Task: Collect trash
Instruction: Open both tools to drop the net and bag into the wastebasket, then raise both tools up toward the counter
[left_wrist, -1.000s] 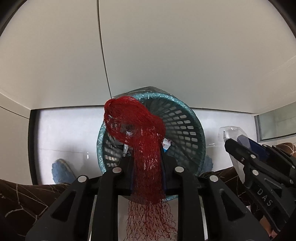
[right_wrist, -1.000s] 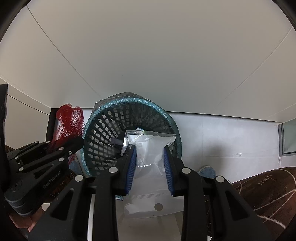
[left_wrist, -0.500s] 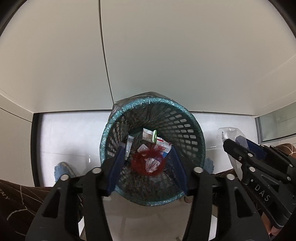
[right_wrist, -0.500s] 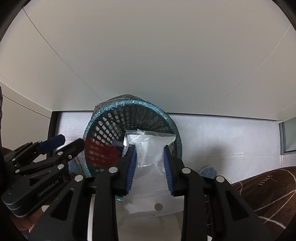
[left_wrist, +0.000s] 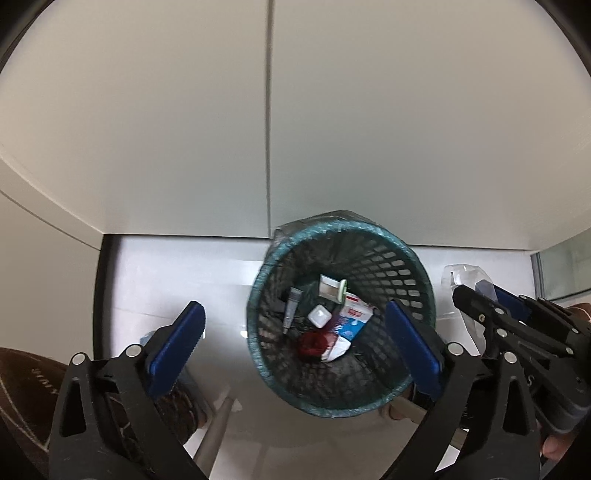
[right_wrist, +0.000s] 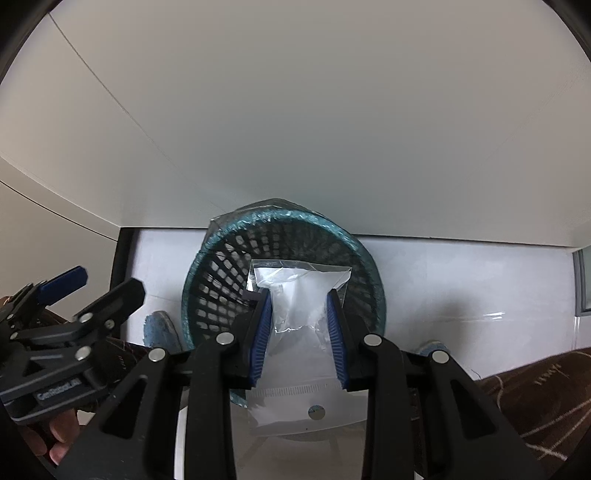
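- Trash already collected lies at the bottom of the basket (left_wrist: 406, 266): a crumpled red net (left_wrist: 314, 343), a small tube (left_wrist: 293, 308), a white square piece (left_wrist: 319, 316), a flat box with a green edge (left_wrist: 332, 288) and a blue-and-white wrapper (left_wrist: 351, 325).
- Left gripper (left_wrist: 295, 354) hangs above the basket with its jaws wide apart and nothing between them, so I judge its part of the work is done for this item.
- Right gripper (right_wrist: 300, 328) is closed on a clear plastic bag (right_wrist: 299, 288). The bag is over the near part of the basket opening, not yet dropped.
- What is left, as far as I can judge: to let the bag fall inside. If other trash waits somewhere outside, the views do not show it.
- Basket is round, dark teal, of hard plastic lattice with many square holes; a thin transparent liner is folded over its rim.
- Net looks soft and loose, pressed into a small ball.
- Bag is thin, wrinkled and shiny, with a white strip and a round hole at its near end; it should fall slowly and may catch on the rim.
- Gripper pads are blue with fine ribs, on black rigid arms.
- Floor (right_wrist: 461, 288) is white and glossy, and the basket stands against a plain pale wall (right_wrist: 295, 129).
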